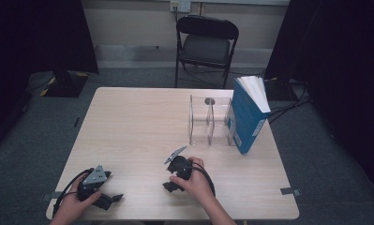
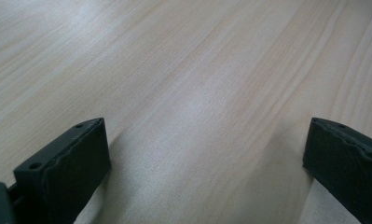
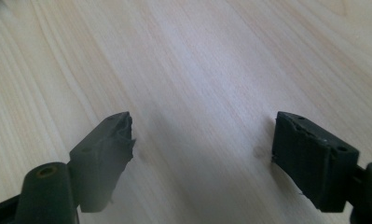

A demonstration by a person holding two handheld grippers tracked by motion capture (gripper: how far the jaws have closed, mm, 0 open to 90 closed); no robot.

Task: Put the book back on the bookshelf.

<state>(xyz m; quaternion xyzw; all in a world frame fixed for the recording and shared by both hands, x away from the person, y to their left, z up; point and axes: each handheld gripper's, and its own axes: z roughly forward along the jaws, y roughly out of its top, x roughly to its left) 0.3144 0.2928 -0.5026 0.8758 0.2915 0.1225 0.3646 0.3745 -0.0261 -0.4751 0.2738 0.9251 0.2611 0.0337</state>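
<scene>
On the pale wood-grain table [image 1: 142, 117], near the edge where the person sits, both hand-held black two-jaw grippers rest low with nothing in them. At the front left corner, the left gripper [image 1: 113, 198] lies close to the tabletop, and its own view shows the two black jaws set wide apart with only bare wood grain between them. Toward the front middle, the right gripper [image 1: 171, 186] sits in the person's right hand [image 1: 196, 180], tipped down at the table; its view likewise shows the jaws spread, with bare wood in the gap and no object pinched. The things nearest to them stand well apart at the far right of the table: a clear acrylic divider rack [image 1: 208, 121] with upright partitions, and a thick blue paperback book [image 1: 247, 117] with white page edges standing on end and leaning against the rack's right side, seemingly outside its slots, though I cannot tell for sure. Behind the table stands a black folding chair [image 1: 205, 44]. To my eye the work is either at its very start or wholly finished: the book stands by the rack, neither gripper touches it, and whatever handling of book and rack remains has not been begun from this position.
</scene>
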